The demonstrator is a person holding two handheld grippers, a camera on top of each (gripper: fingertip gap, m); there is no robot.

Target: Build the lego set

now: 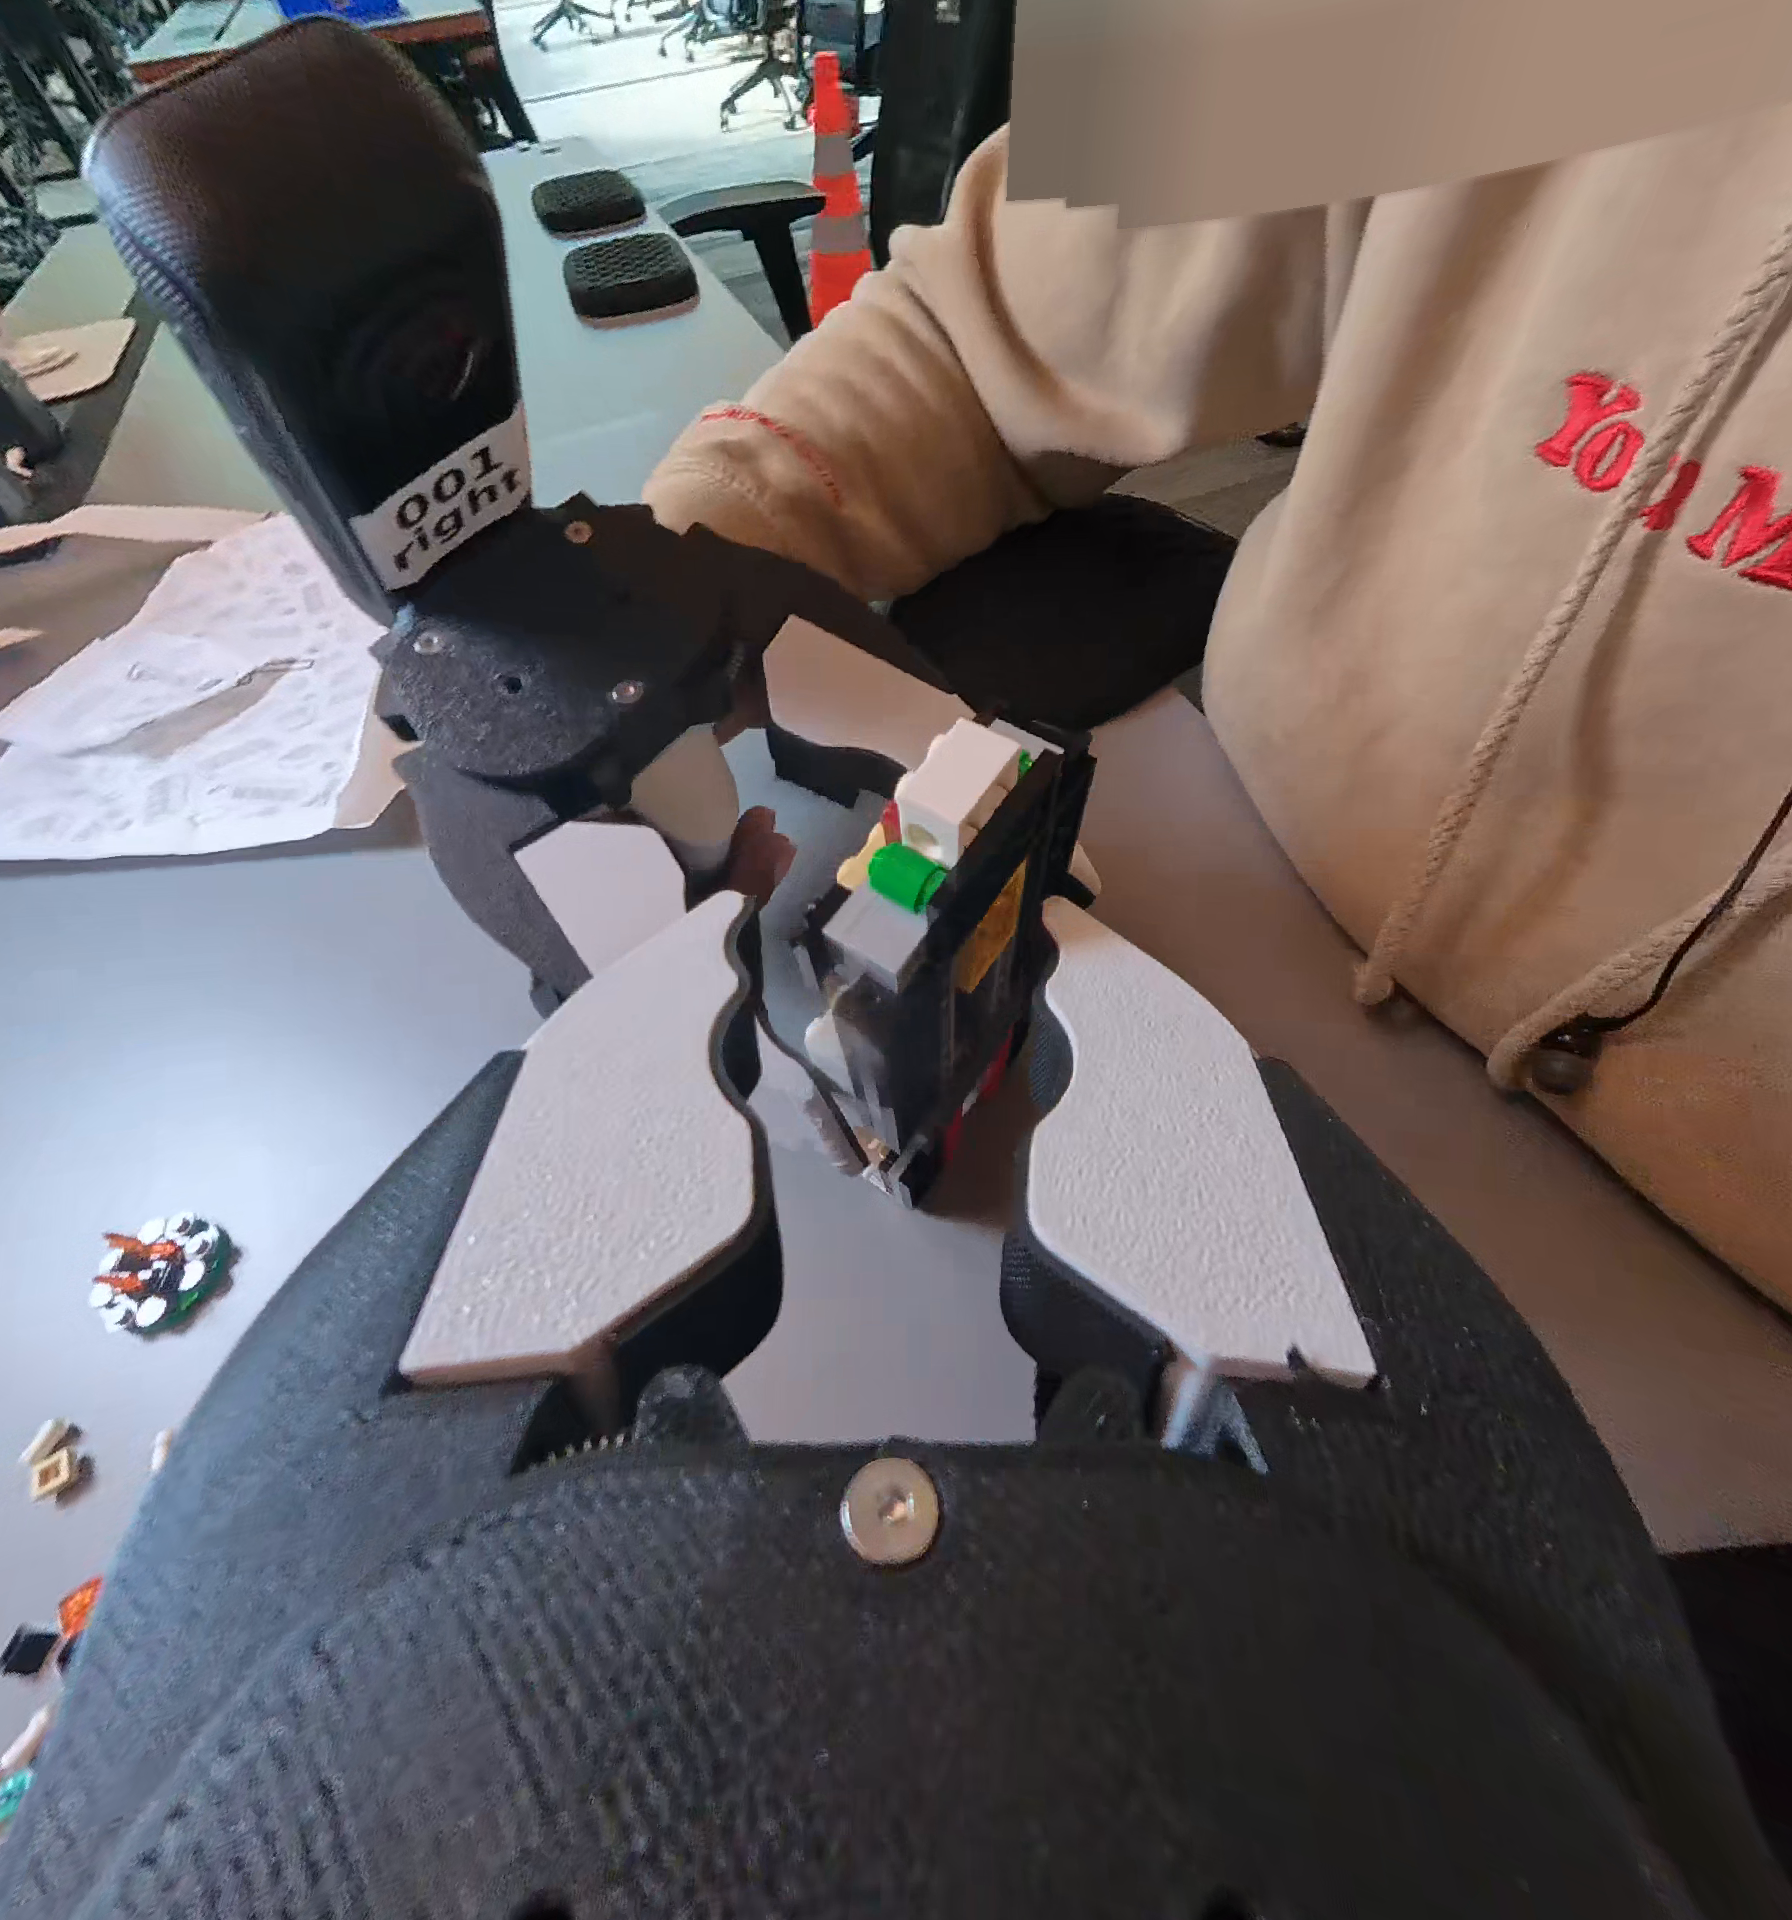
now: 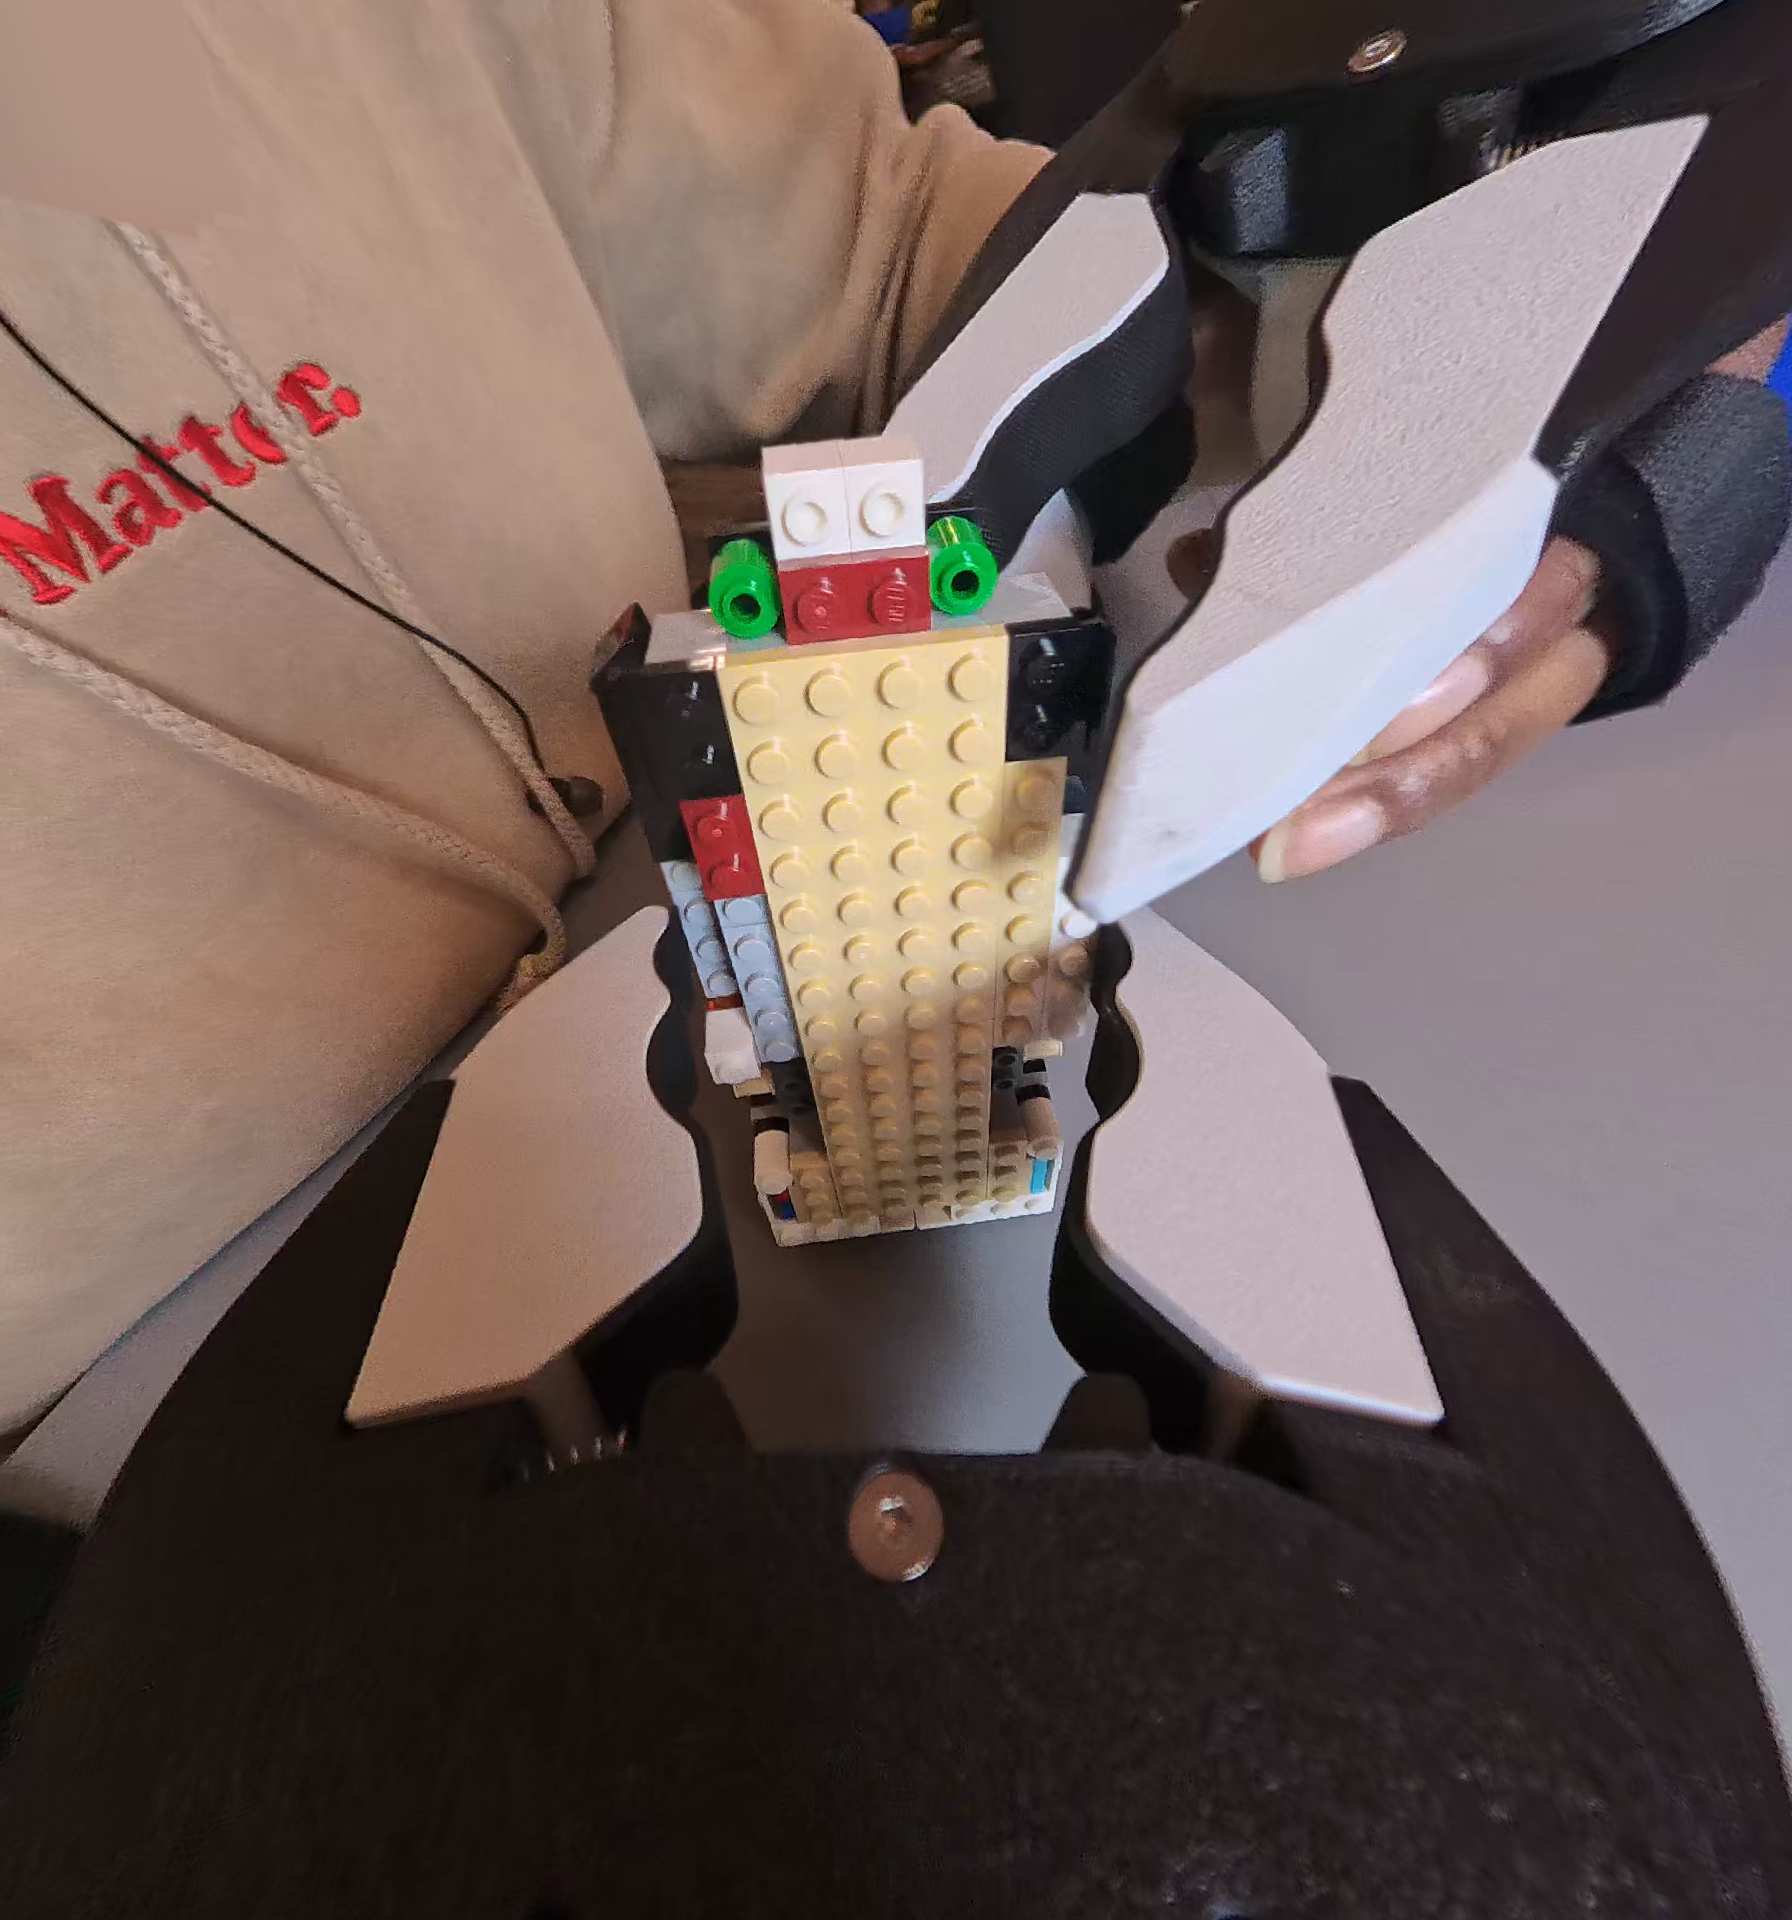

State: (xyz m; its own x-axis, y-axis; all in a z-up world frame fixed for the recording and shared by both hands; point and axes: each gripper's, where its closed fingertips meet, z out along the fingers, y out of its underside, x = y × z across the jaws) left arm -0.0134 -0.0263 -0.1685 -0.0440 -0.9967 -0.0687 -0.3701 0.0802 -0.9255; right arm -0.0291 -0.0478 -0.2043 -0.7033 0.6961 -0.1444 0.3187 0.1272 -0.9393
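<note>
Both tongs at one brick model

Right tongs clamp the tan-fronted brick model's sides; left tongs stand open around its black edge, above the grey worktop.

Grey table with printed paper sheets, scattered small brick pieces.

Glossy moulded plastic on the studded brick model: tan, black, red, white, green. Grainy matt white facing on the fingers of the left claw, over coarse, ridged black printed plastic. Bright metal screw. Smooth, faintly sheened grey tabletop. Soft beige fleece hoodie, twisted cord drawstring. Crumpled paper.
</note>
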